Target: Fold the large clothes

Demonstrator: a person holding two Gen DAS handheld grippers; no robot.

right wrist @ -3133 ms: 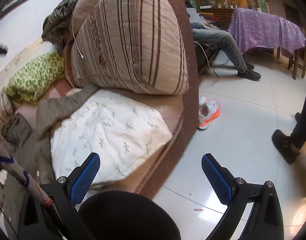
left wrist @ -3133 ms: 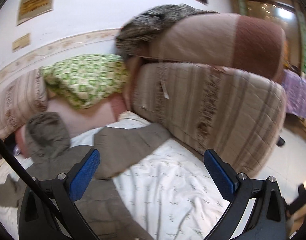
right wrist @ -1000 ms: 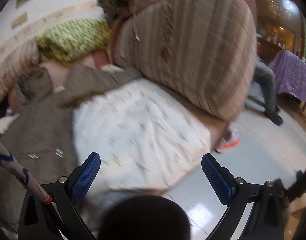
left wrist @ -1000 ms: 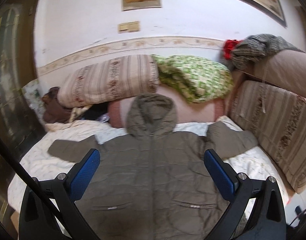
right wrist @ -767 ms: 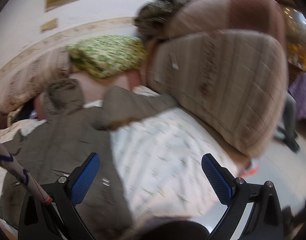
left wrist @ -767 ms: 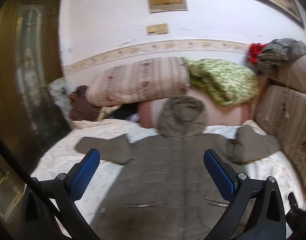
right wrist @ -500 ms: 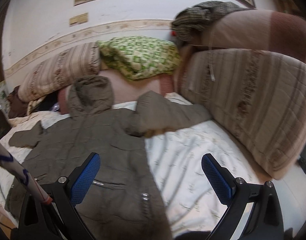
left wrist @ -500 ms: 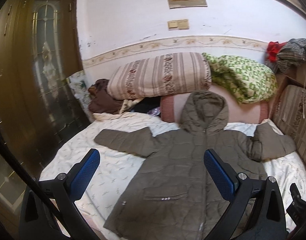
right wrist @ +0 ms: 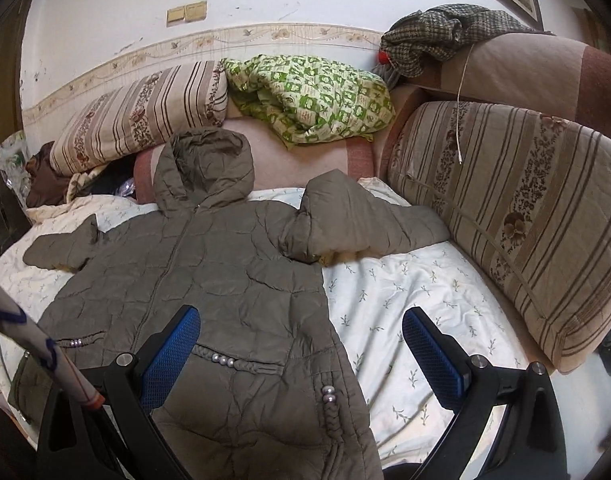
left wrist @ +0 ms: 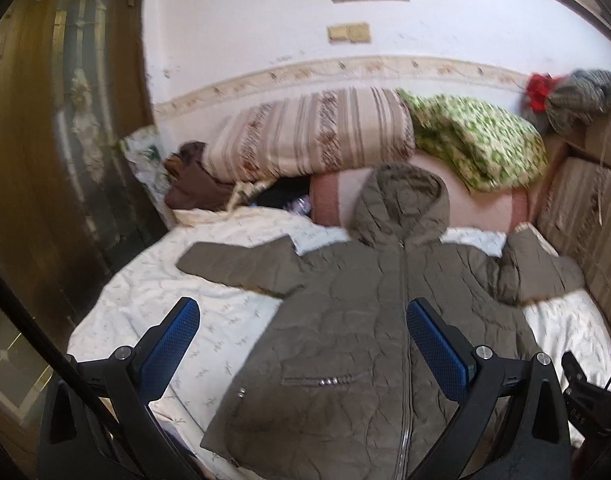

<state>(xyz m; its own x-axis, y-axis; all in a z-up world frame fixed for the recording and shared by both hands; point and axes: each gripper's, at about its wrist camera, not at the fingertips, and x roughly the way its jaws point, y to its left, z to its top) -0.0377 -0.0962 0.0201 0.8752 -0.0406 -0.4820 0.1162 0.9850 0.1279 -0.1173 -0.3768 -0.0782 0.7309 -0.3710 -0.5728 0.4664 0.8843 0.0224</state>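
An olive quilted hooded jacket [left wrist: 369, 320] [right wrist: 225, 280] lies front up and zipped on a white leaf-print sheet [left wrist: 153, 284] [right wrist: 405, 296], hood toward the wall. Its sleeves spread out to both sides; the right sleeve [right wrist: 357, 220] is bunched against a striped cushion. My left gripper [left wrist: 301, 344] hovers open above the jacket's lower left half, holding nothing. Above the jacket's right hem and the bare sheet, my right gripper [right wrist: 297, 348] is open too and empty.
A striped pillow [left wrist: 313, 136] and a green patterned quilt [right wrist: 309, 100] lie at the head. Large striped cushions [right wrist: 517, 208] wall the right side, with a checked garment [right wrist: 445, 36] on top. A dark wooden door [left wrist: 65, 120] stands at the left.
Both grippers have swung left from the cushions and floor toward the bed, and the whole jacket has come into view. Both stay open.
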